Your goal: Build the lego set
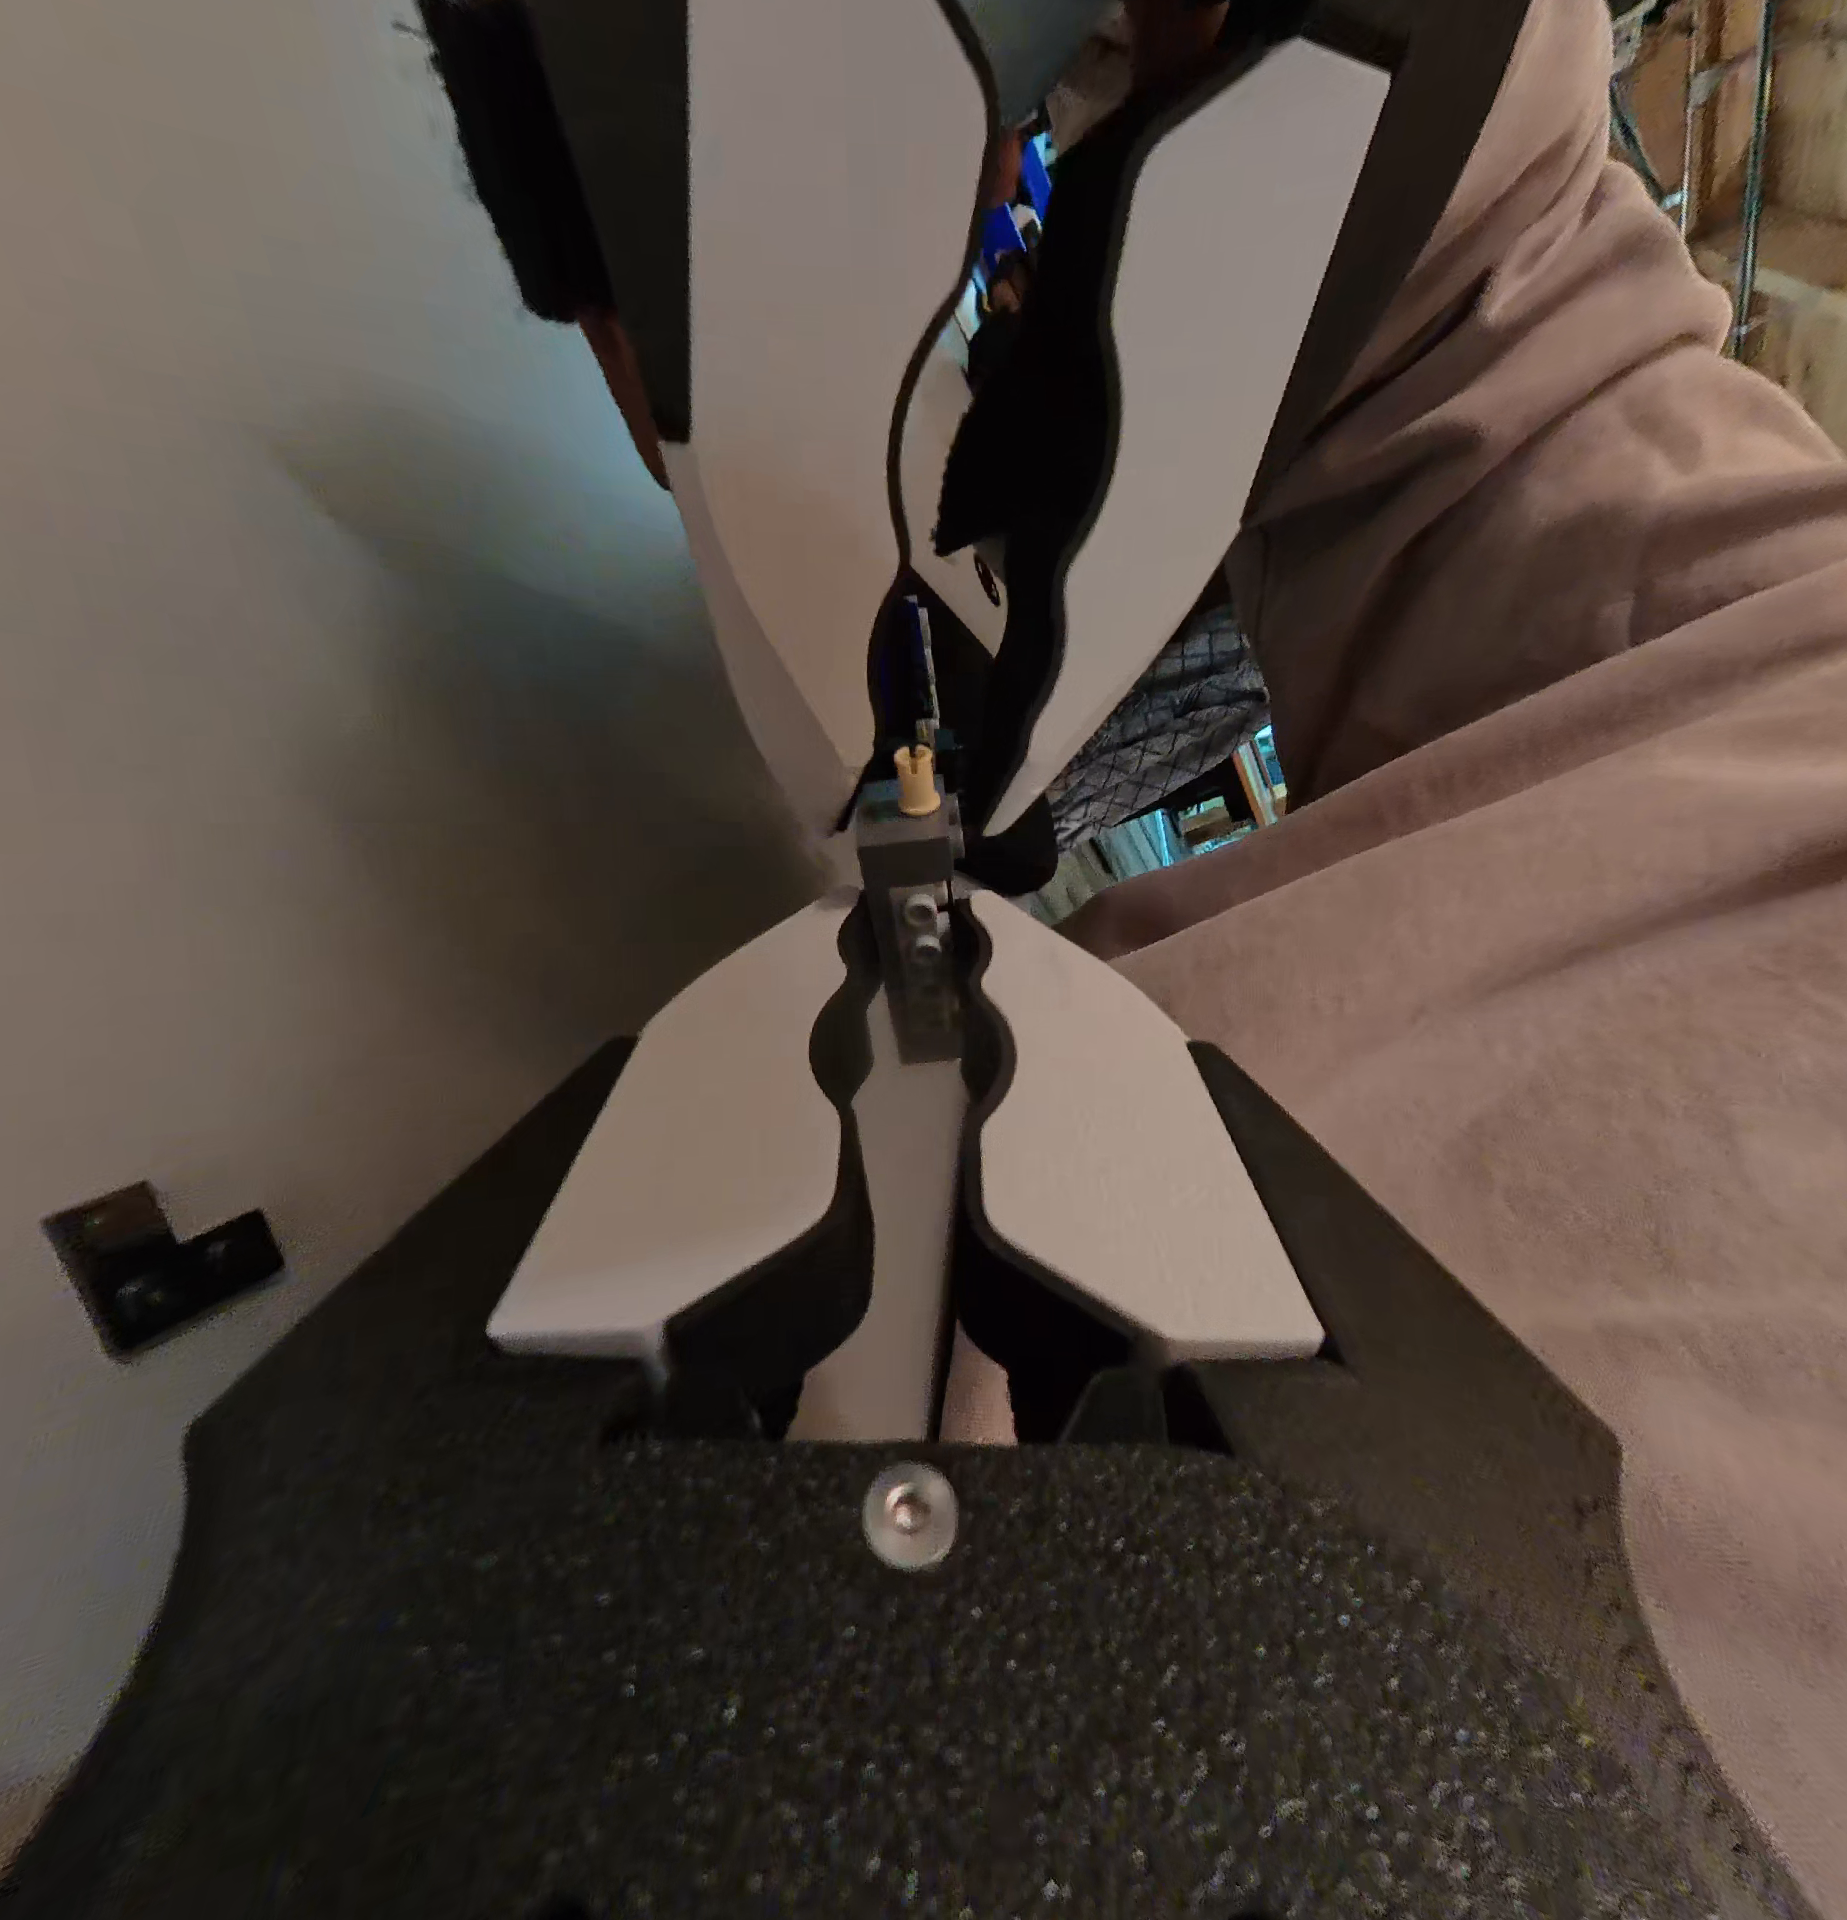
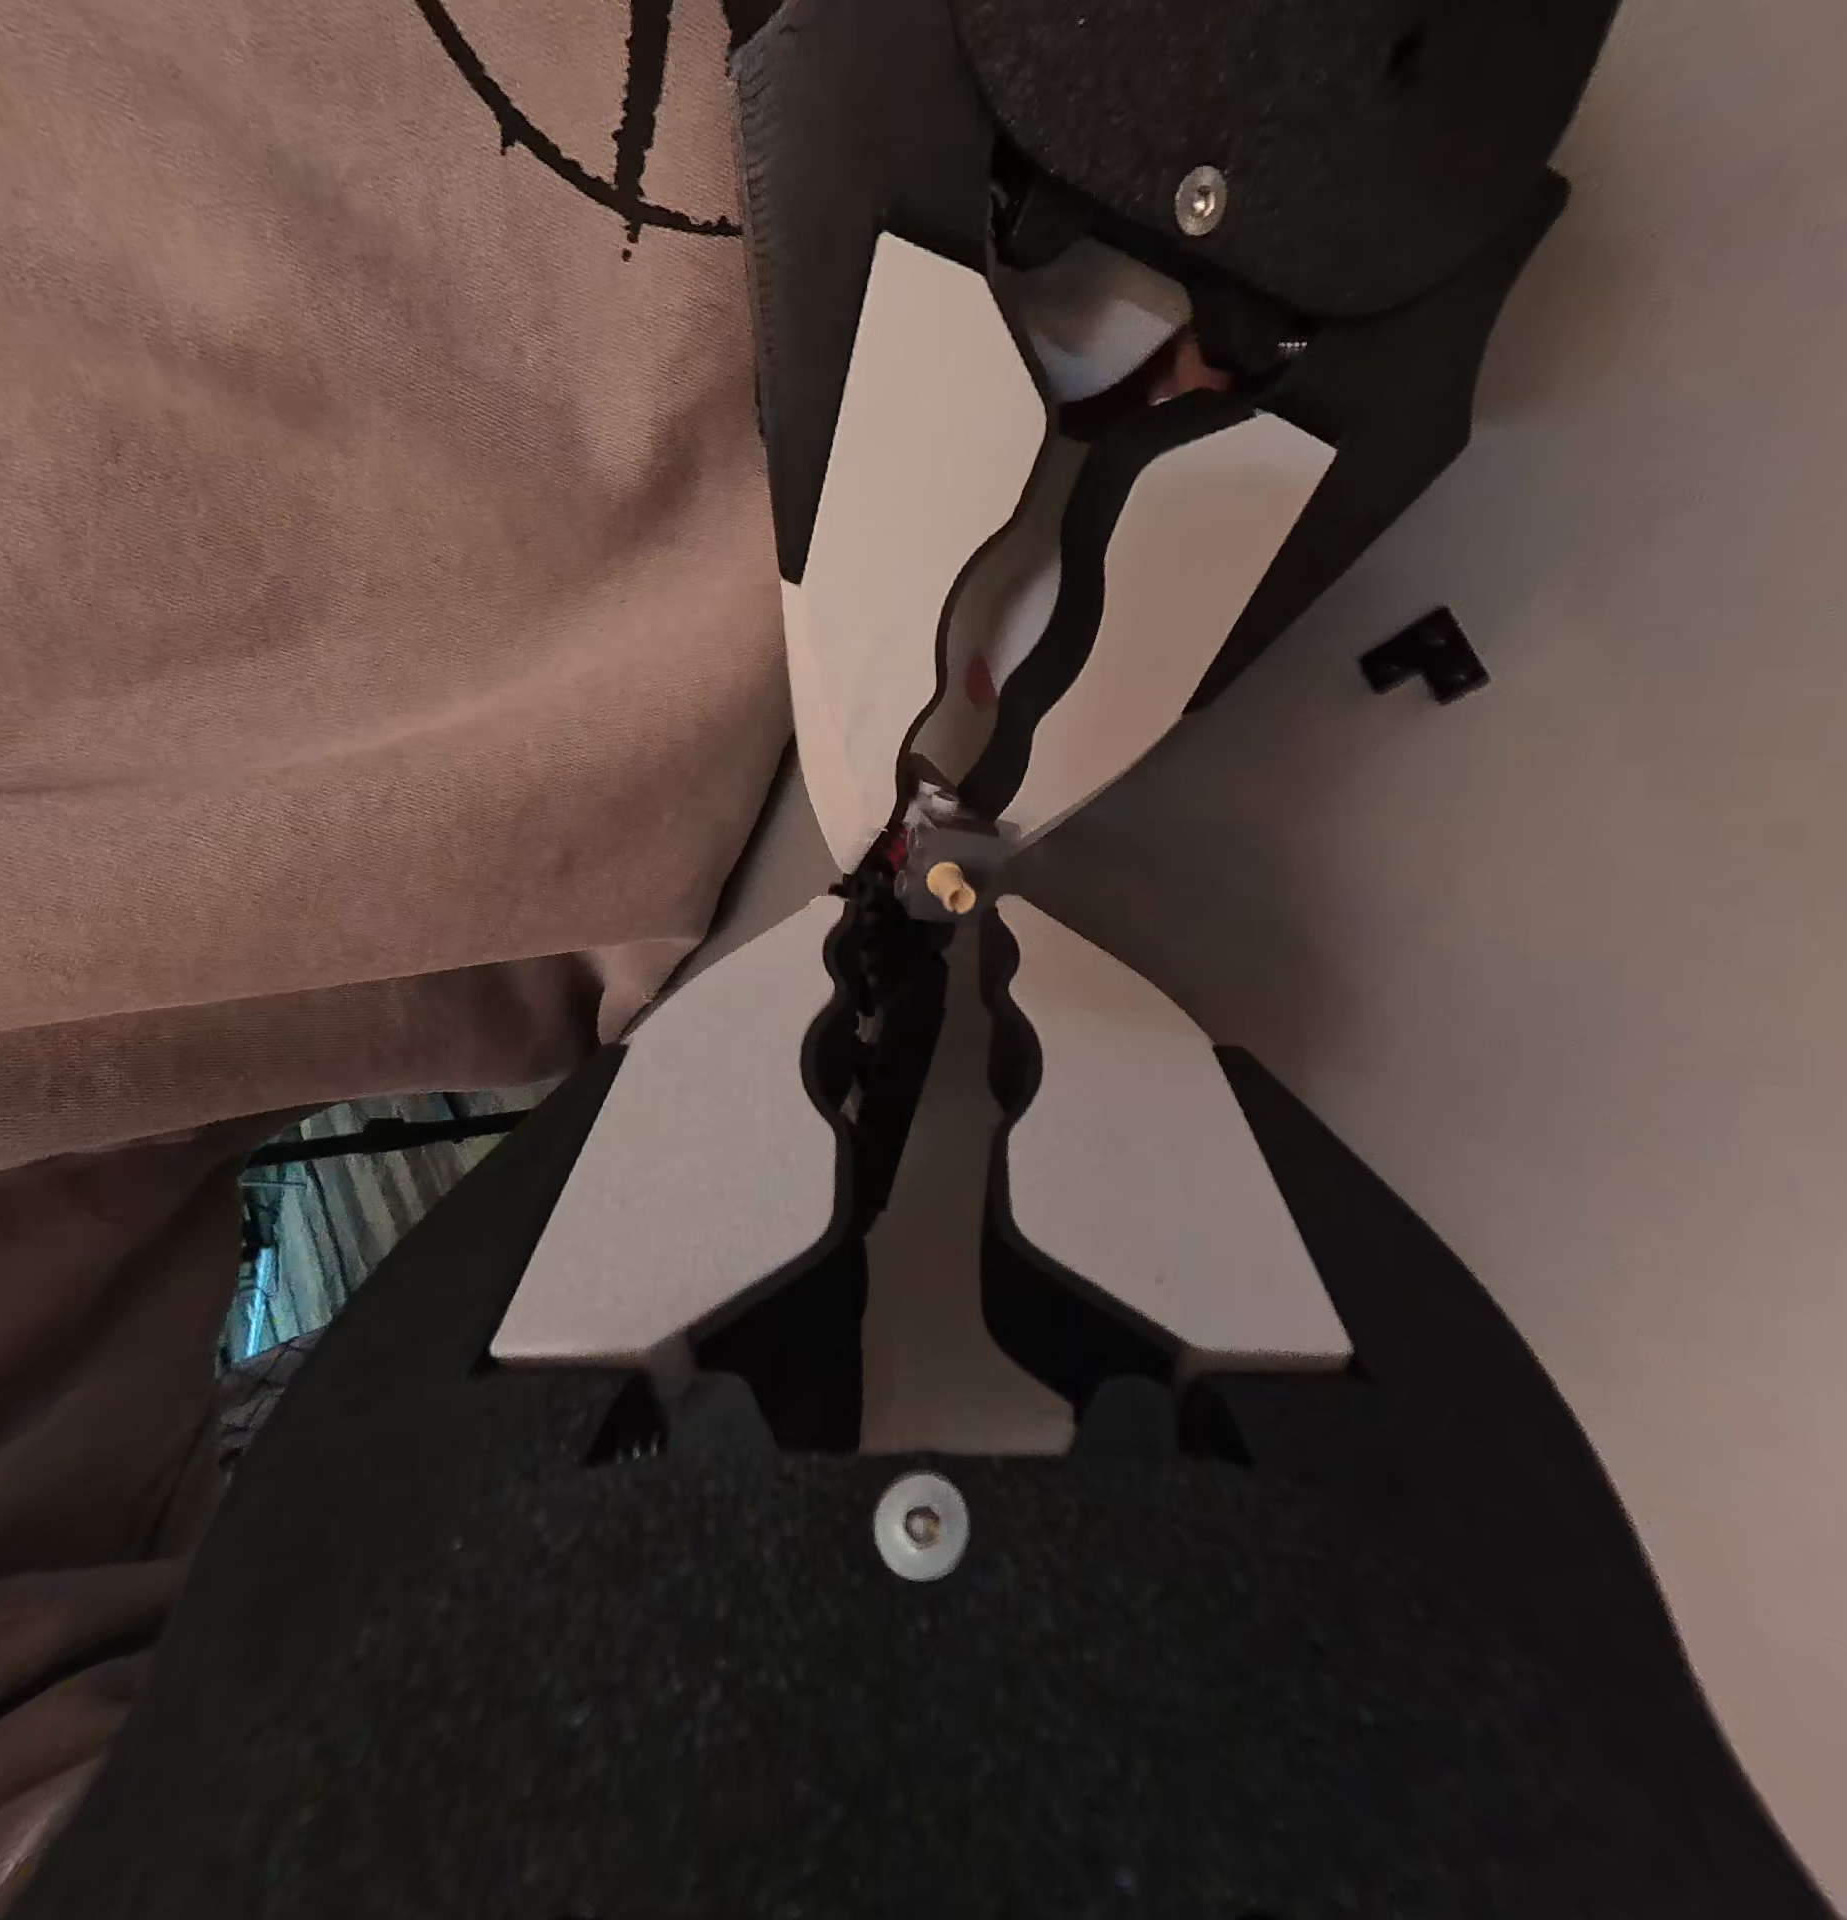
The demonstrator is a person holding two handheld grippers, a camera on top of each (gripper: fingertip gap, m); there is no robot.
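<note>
grey lego piece (image 1: 914, 940) with tan pin (image 1: 911, 787) clenched by left gripper (image 1: 903, 914), met tip-to-tip by right gripper (image 2: 914, 914) gripping dark sub-assembly (image 2: 888, 997), likely held aloft for mating.

Each hand-held gripper has a black, grainy-textured body with one silver countersunk screw (image 1: 908, 1512) set at its centre just behind the fingers. The left gripper (image 1: 903, 935) carries two broad white fingers (image 1: 732, 1122) that taper forward, each edged on its inner side with a wavy black rubber pad. The right gripper (image 2: 924, 935) is built the same: a black speckled base, a silver screw (image 2: 921, 1527), and white fingers (image 2: 680, 1174) with scalloped black lining. Beside the grippers, the person wears a soft dusty-pink sweatshirt (image 1: 1521, 935) with a black line print (image 2: 586, 135) on the front.
</note>
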